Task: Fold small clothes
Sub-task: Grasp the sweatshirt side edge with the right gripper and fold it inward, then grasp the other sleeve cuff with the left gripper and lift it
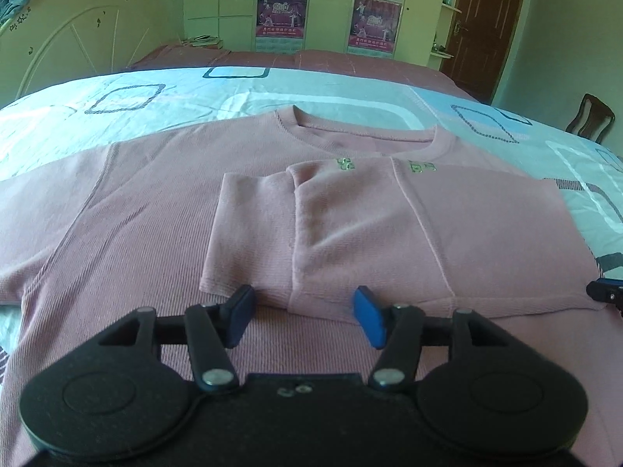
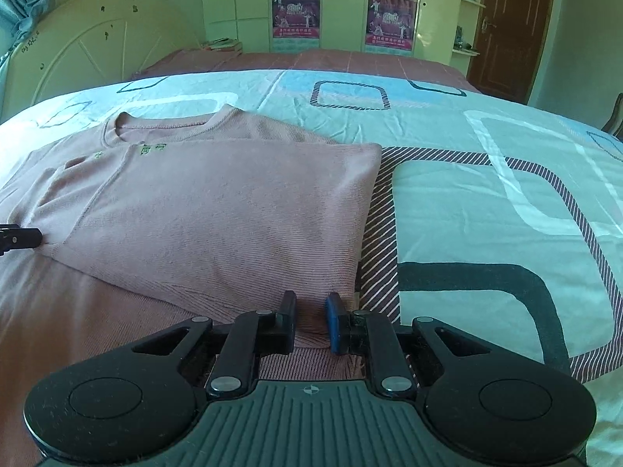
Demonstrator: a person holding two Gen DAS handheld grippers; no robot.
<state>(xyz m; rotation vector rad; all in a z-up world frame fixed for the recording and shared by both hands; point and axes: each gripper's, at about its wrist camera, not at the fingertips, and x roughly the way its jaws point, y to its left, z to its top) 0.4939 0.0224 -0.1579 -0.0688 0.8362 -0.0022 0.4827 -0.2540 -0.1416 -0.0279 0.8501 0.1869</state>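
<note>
The shirt point(image 1: 155, 202) lies on the bed point(image 1: 350, 93), collar at 12 o'clock. Its folded flap point(image 1: 389, 225) lies on its 3 o'clock half. Wardrobe point(image 1: 331, 4) behind the bed, door point(image 1: 486, 27) at 1 o'clock.

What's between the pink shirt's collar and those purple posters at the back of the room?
In the left wrist view, beyond the collar lies the pale blue patterned bedsheet, then a dusky pink bed cover, up to the posters on the cupboard doors.

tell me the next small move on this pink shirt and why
Probably carry the left gripper across to the unfolded left sleeve and pinch its edge. One side of the shirt is already folded over the middle, the other sleeve lies flat on the bed sheet, and both grippers look empty, the right gripper nearly closed.
</note>
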